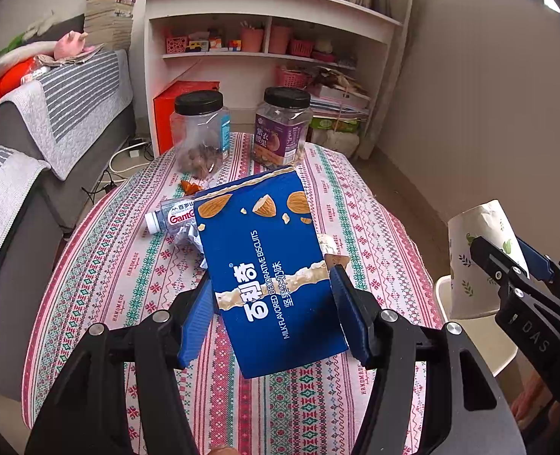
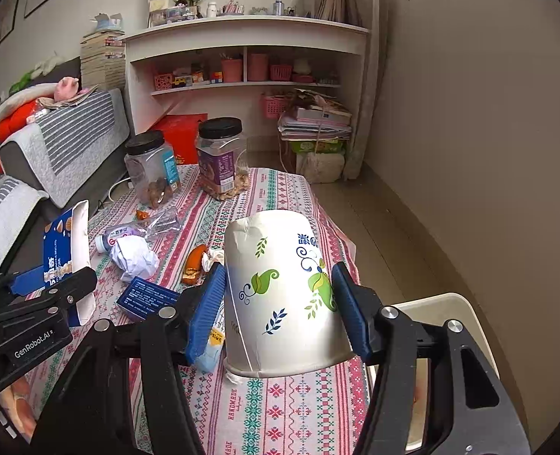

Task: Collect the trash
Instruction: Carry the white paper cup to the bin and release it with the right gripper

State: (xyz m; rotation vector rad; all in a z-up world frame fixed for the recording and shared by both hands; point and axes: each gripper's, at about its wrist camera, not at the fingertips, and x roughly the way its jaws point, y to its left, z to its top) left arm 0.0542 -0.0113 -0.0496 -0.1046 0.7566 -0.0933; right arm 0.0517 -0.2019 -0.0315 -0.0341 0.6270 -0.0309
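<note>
Closest to us, our left gripper (image 1: 274,313) is clamped on the blue biscuit box (image 1: 268,265), held up off the patterned tablecloth (image 1: 102,265). Over on the right, our right gripper (image 2: 280,311) has its pads squeezed on the paper cup (image 2: 283,295), also lifted clear. So we're mid-haul with two pieces of trash. Plenty's left on the table: a plastic bottle (image 2: 122,233), crumpled paper (image 2: 134,256) and a small blue packet (image 2: 145,297). Next we need a bin, which we can't see anywhere yet.
</note>
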